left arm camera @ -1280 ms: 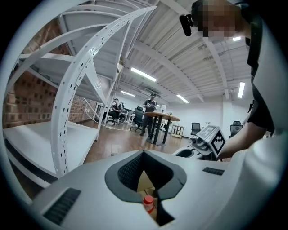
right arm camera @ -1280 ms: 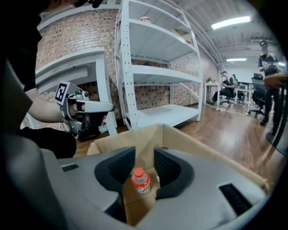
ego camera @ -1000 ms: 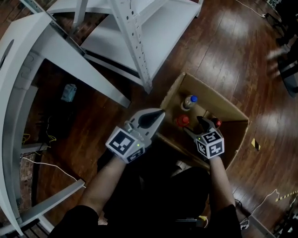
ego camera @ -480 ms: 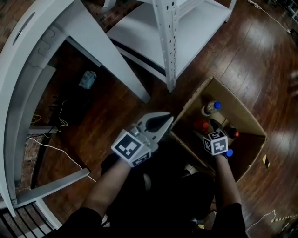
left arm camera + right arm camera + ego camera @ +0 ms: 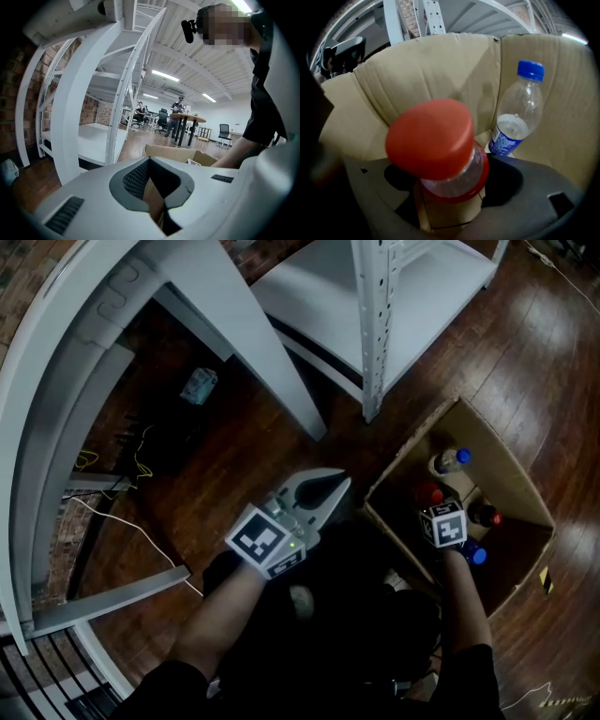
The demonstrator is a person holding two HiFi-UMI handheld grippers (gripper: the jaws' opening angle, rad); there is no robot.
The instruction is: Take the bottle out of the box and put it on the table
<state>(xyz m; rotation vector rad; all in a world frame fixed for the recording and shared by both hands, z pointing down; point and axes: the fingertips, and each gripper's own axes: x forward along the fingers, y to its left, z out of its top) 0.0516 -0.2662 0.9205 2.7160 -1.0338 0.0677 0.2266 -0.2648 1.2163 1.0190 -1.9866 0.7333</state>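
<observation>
The right gripper (image 5: 450,206) is down inside the box (image 5: 514,479). Its jaws are wide and have just been closing a little, with the neck of the red-cap bottle (image 5: 433,140) between them, not yet pressed. The left gripper (image 5: 330,487) is closed and empty, outside the box's left edge

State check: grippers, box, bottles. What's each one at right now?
left gripper: shut, empty
right gripper: open, jaws have just been closing, not yet gripping
cardboard box: open on top
red-capped bottle: capped, in the box, between the right gripper's jaws
blue-capped bottle: capped, in the box, untouched
</observation>
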